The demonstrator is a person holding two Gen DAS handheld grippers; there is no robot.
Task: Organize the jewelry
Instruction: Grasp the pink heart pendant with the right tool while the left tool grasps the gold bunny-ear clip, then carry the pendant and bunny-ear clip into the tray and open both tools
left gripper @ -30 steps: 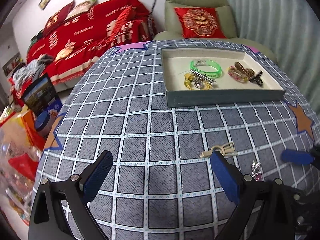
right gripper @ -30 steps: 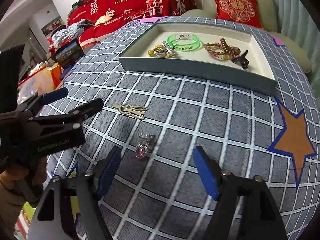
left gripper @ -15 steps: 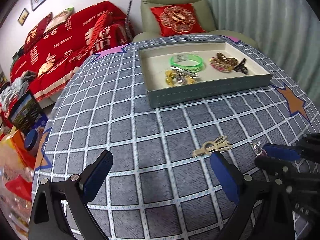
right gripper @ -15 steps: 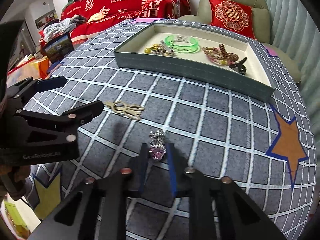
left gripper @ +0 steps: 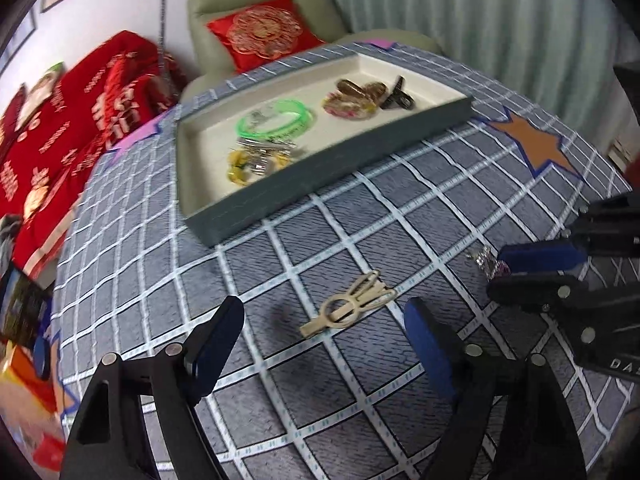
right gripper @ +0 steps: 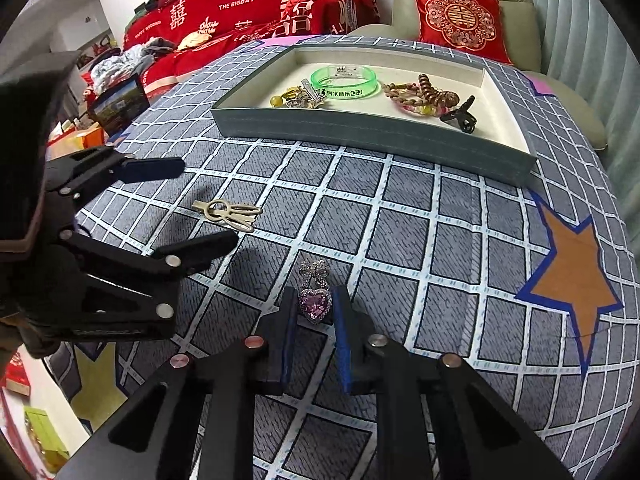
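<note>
Right gripper (right gripper: 313, 312): clamped on pink heart brooch (right gripper: 315, 305). Left gripper (left gripper: 324, 336): jaws spread wide, beige hair clip (left gripper: 349, 309) lying between its fingertips; jewelry tray (left gripper: 320, 176) beyond.

Your left gripper (left gripper: 324, 344) hangs over the checked tabletop (left gripper: 400, 208) with its fingers (left gripper: 218, 344) spread wide, the beige hair clip (left gripper: 349, 305) lying between them. At right, your right gripper (left gripper: 516, 266) pinches a sparkly brooch (left gripper: 486, 261) (mostly hidden). Beyond sits the tray (left gripper: 332, 176), holding a green bangle (left gripper: 275, 122).
</note>
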